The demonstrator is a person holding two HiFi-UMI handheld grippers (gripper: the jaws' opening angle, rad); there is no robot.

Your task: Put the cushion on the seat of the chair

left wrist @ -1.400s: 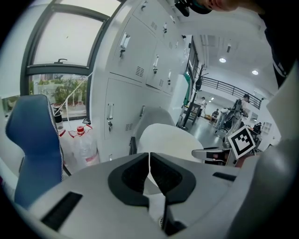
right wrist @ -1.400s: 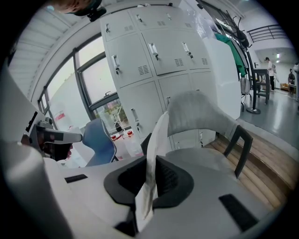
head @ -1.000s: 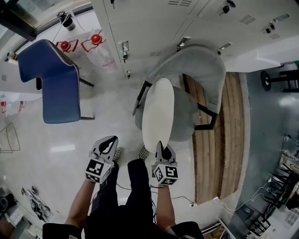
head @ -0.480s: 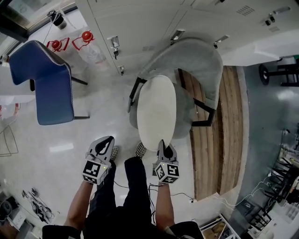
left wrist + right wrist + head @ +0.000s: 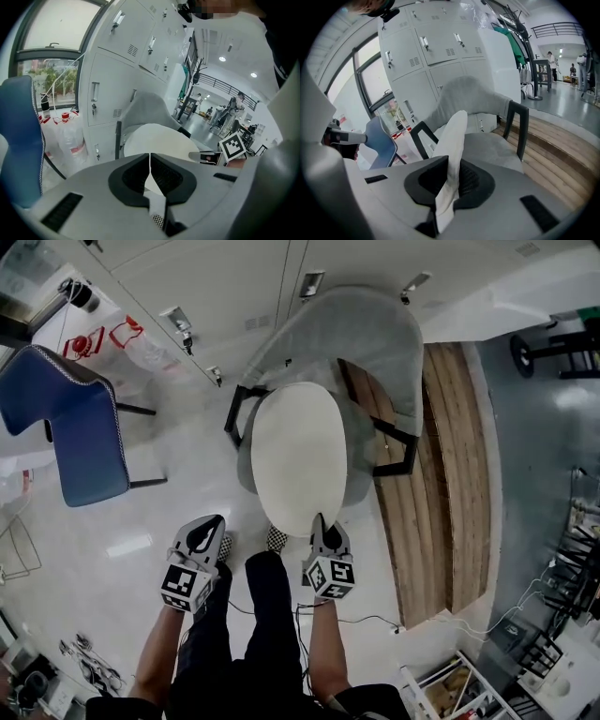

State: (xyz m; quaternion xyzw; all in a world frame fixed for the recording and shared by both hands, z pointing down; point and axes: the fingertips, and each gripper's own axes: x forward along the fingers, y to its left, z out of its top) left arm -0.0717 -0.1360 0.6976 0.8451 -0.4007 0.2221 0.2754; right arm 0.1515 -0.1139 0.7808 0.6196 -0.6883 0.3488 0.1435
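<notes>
A person stands facing a grey armchair (image 5: 347,334) at the centre of the head view, a two-jaw gripper in each hand; the right gripper (image 5: 322,526), at lower centre, has its jaws clenched on the near edge of a white oval cushion (image 5: 298,457); the cushion reaches away from the gripper over the chair's seat (image 5: 364,479), its far end close to the curved backrest; no view shows whether it touches the seat. In the right gripper view the cushion's edge is pinched between the dark pads (image 5: 471,180), its fabric bunched there. The left gripper (image 5: 206,538), at lower left, hangs beside the person's leg, apart from the cushion; its jaws are pressed together with nothing between them. A blue chair (image 5: 80,437) stands at left; white lockers (image 5: 234,277) line the top of the frame; a wooden platform (image 5: 441,474) runs down the right.
</notes>
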